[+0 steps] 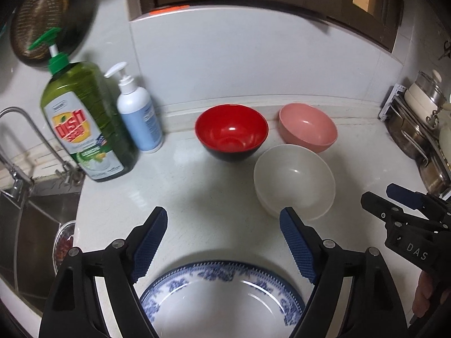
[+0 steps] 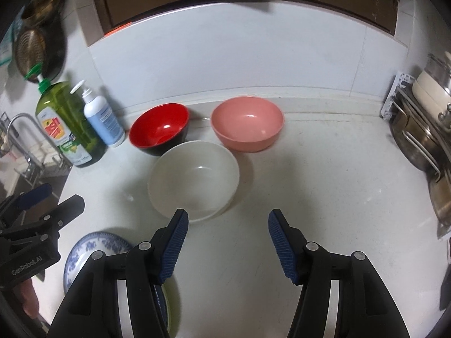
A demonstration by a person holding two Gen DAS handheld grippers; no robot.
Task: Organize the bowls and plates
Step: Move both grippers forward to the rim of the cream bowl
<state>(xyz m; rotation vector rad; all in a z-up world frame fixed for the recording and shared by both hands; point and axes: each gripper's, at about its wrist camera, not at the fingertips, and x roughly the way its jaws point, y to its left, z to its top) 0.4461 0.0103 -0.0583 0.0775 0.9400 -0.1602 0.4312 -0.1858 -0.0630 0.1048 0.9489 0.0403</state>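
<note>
Three bowls stand on the white counter (image 1: pixel 197 186): a red bowl (image 1: pixel 231 132) with a black outside, a pink bowl (image 1: pixel 308 128) to its right, and a white bowl (image 1: pixel 294 180) nearer me. A blue-and-white patterned plate (image 1: pixel 222 290) lies at the front edge. My left gripper (image 1: pixel 224 217) hangs open above the plate's far rim, holding nothing. In the right wrist view my right gripper (image 2: pixel 229 215) is open over bare counter, its left fingertip just before the white bowl (image 2: pixel 194 183). The red bowl (image 2: pixel 159 129), pink bowl (image 2: pixel 248 124), plate (image 2: pixel 93 248) and left gripper (image 2: pixel 63 195) also show there.
A green dish soap bottle (image 1: pixel 87 124) and a white pump bottle (image 1: pixel 139 112) stand at the left near the tap (image 1: pixel 17 140) and sink (image 1: pixel 36 225). A rack of steel pots (image 1: pixel 422 129) lines the right edge. The tiled wall (image 1: pixel 253 64) rises behind the bowls.
</note>
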